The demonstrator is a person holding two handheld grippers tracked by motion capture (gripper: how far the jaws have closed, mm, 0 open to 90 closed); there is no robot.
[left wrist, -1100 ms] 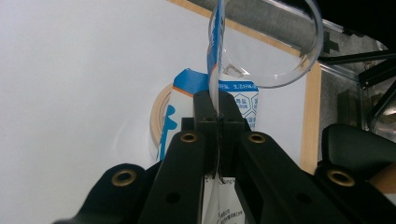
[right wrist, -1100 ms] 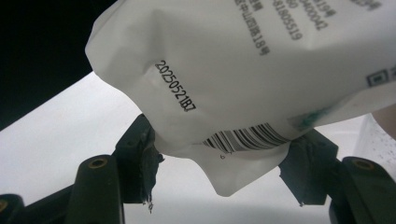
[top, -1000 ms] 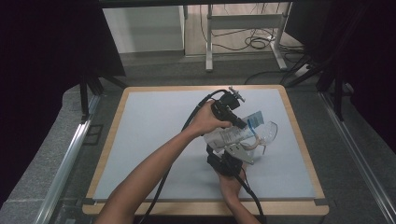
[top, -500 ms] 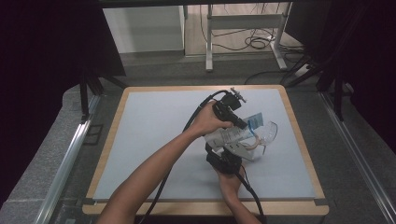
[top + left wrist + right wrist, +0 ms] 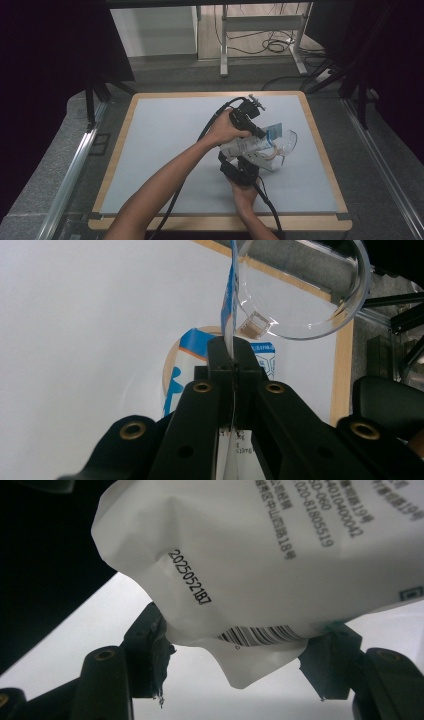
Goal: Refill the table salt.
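A grey table mat is seen within a wooden frame. Right of its centre a clear plastic jar is found on its side. A white printed pouch is held at the jar's mouth. The right gripper is clamped across the pouch's lower end. The left gripper is pinched tight on the pouch's thin edge.

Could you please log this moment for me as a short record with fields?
surface: grey mat on a wood-edged table
held item: white printed pouch, blue at its top
left gripper: shut on the pouch's top edge
right gripper: jaws clamped on the pouch's lower part
nearby: clear plastic container, beyond the pouch's top
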